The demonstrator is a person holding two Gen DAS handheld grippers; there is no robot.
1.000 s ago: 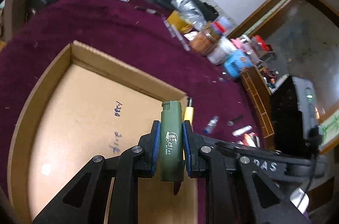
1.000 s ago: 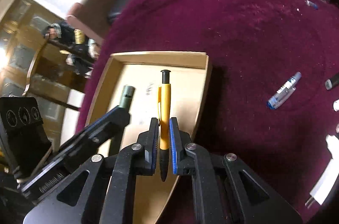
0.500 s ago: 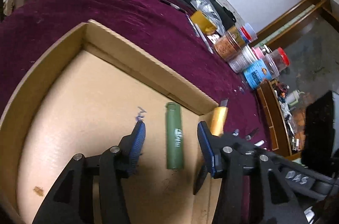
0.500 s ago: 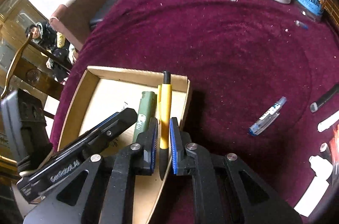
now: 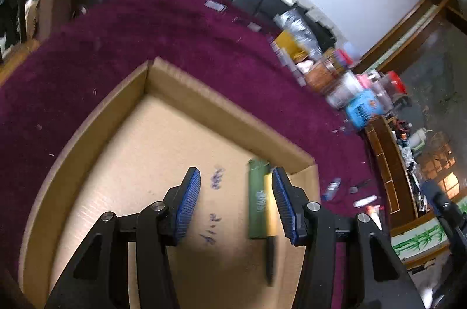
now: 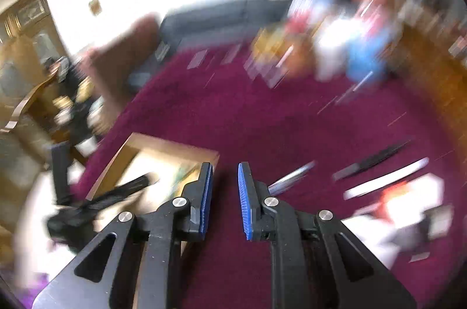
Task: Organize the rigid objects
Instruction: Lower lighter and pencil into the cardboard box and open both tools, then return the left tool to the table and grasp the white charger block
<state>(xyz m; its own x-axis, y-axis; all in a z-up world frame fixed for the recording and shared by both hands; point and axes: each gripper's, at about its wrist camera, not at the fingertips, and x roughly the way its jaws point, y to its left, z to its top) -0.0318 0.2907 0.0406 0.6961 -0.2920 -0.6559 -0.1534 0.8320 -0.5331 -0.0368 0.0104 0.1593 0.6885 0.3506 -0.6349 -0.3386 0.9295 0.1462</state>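
Both ribbed blue-padded grippers, left (image 5: 235, 202) and right (image 6: 224, 199), agape, empty; cylindrical green lighter (image 5: 257, 202), seemingly yellow pen (image 5: 270, 209) in cardboard tray (image 5: 221, 107)

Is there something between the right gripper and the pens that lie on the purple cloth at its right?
Nothing visible blocks it. The right gripper is open and empty above bare cloth, and the pens lie flat ahead to its right with only cloth between. The picture is blurred, so small items may be missed.

yellow pen (image 5: 269, 201) half hidden, jars (image 6: 344, 52) blurred
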